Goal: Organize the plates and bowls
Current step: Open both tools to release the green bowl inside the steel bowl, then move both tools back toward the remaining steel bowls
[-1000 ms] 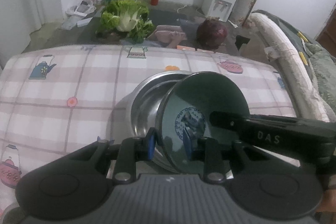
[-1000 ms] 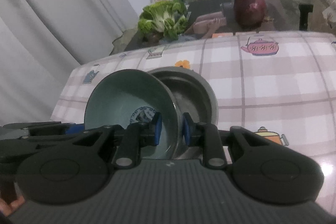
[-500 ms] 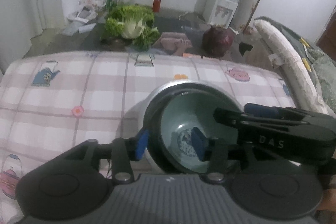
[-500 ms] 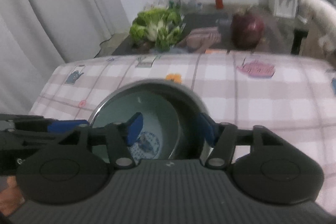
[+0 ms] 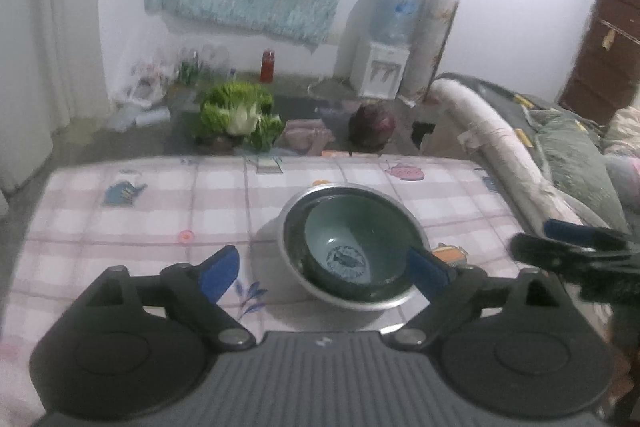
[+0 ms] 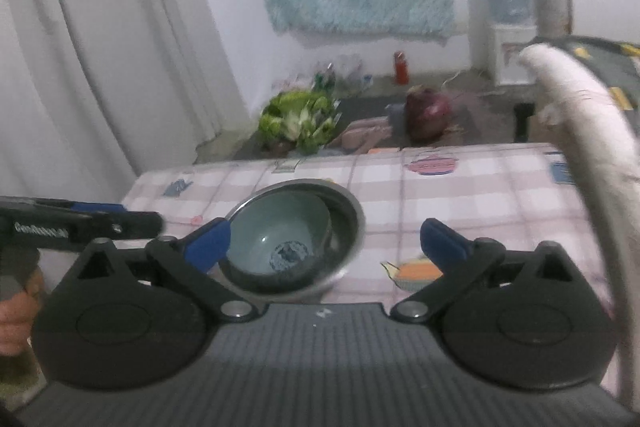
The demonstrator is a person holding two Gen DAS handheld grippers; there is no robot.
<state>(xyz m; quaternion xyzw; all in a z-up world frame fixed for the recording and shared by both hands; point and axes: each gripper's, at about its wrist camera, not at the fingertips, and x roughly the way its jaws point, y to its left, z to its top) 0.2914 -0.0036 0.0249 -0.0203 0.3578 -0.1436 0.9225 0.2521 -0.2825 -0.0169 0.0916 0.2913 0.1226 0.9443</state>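
Green bowl [image 5: 352, 247] nested in steel bowl [image 5: 296, 267] | left gripper [image 5: 326, 269], right gripper [image 6: 324, 243]: jaws just opened wide, empty | checked tablecloth [image 5: 160, 211]

Left gripper [image 5: 326, 269]: my jaws stood wide apart, just been opening, nothing between the blue pads, tilted downward.
Right gripper [image 6: 324, 243]: my jaws spread fully, just been opening, pads clear of everything, nothing gripped.
Left hand [image 6: 16, 303]: I saw it at the right camera's left edge, wrapped round the handle.
Relative pose: my two grippers were side by side, apart.
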